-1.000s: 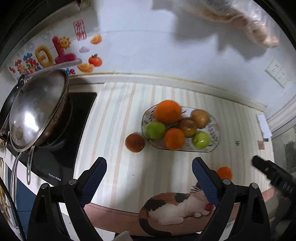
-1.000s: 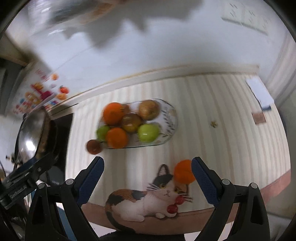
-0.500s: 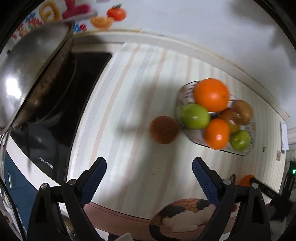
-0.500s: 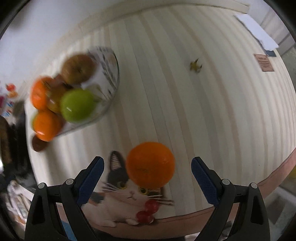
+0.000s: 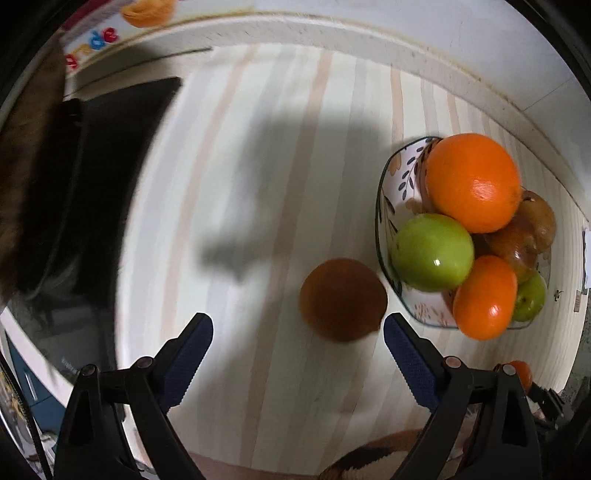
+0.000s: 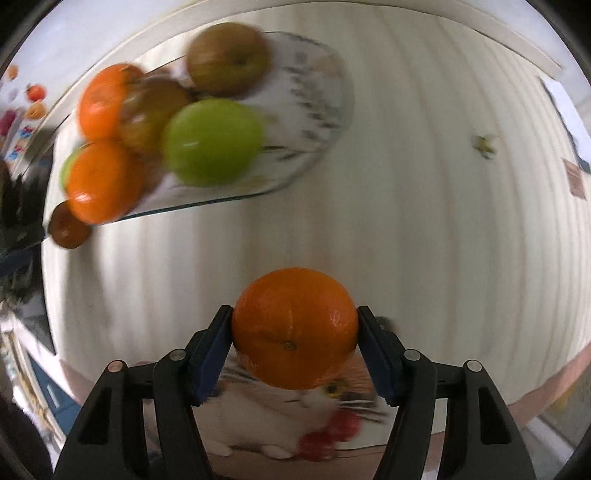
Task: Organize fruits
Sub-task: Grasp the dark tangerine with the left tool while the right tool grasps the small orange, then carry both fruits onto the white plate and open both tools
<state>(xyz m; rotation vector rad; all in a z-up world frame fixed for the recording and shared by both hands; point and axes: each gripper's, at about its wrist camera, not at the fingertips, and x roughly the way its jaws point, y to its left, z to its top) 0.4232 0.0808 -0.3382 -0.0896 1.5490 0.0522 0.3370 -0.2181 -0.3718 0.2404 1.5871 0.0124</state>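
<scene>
A patterned fruit plate point(image 5: 386, 206) point(image 6: 321, 110) holds oranges, green apples and brownish fruits. A dark brown round fruit point(image 5: 343, 299) lies on the striped mat just left of the plate; it also shows in the right wrist view point(image 6: 68, 229). My left gripper point(image 5: 297, 339) is open, its fingers either side of and just short of this brown fruit. My right gripper point(image 6: 294, 334) is shut on an orange point(image 6: 294, 328), held in front of the plate above the cat picture point(image 6: 295, 413). The held orange shows small in the left wrist view point(image 5: 521, 371).
A black induction hob point(image 5: 92, 184) with a pan point(image 5: 26, 155) stands at the left. The wall point(image 5: 369, 18) runs along the back. A small yellow scrap point(image 6: 485, 144) lies on the mat right of the plate.
My right gripper has closed on the orange that lay on the cat picture. My left gripper has moved down and closer to the brown fruit, still open.
</scene>
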